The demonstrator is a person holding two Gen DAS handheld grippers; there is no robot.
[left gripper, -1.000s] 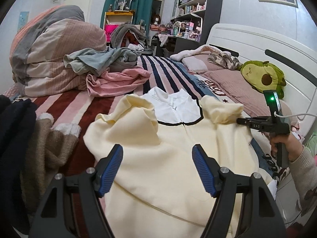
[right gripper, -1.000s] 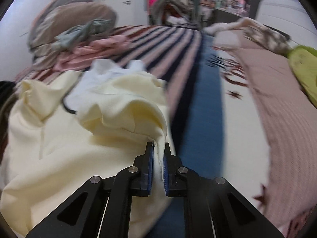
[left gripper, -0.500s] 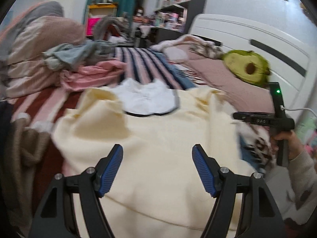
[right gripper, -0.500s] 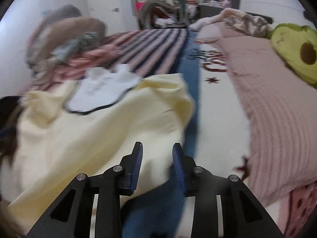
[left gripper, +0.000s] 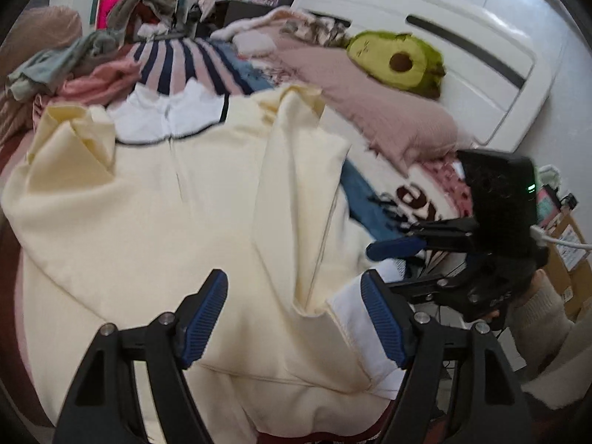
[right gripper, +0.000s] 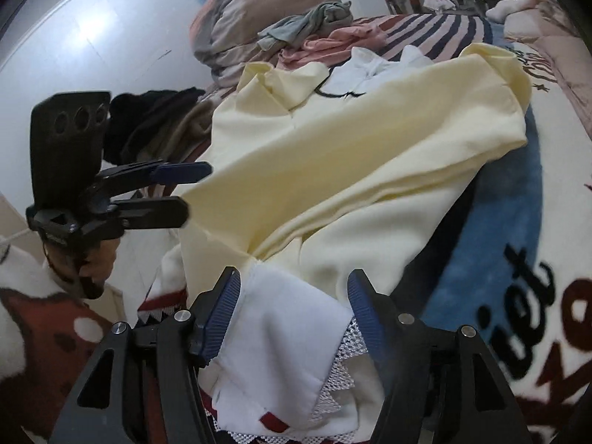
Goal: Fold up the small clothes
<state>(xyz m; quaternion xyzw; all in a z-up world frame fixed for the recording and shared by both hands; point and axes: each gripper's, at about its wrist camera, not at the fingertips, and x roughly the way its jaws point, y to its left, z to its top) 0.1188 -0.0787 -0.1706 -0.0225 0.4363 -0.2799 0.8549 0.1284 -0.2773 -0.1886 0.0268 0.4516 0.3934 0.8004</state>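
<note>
A cream sweatshirt (left gripper: 148,203) (right gripper: 370,129) with a white collar (left gripper: 166,114) lies spread on the bed. One sleeve is folded down across its body and ends in a white cuff (left gripper: 347,318) (right gripper: 281,333). My right gripper (right gripper: 296,305) (left gripper: 392,266) hovers over that cuff. Its jaws are opening, with the cuff lying loose between them and no pad pressing on it. My left gripper (left gripper: 294,310) (right gripper: 192,190) is open above the lower body of the sweatshirt, holding nothing.
A pink garment (left gripper: 100,77) and grey clothes are piled behind the collar. Dark clothes (right gripper: 148,118) lie beside the sweatshirt. An avocado plush (left gripper: 396,59) rests on a pink pillow (left gripper: 370,118) by the white headboard (left gripper: 462,48). The bed edge is close below both grippers.
The right gripper was shut on the sleeve edge; it has opened and let go, and the sleeve now lies across the body. Both grippers have swung toward the cuff and hem.
</note>
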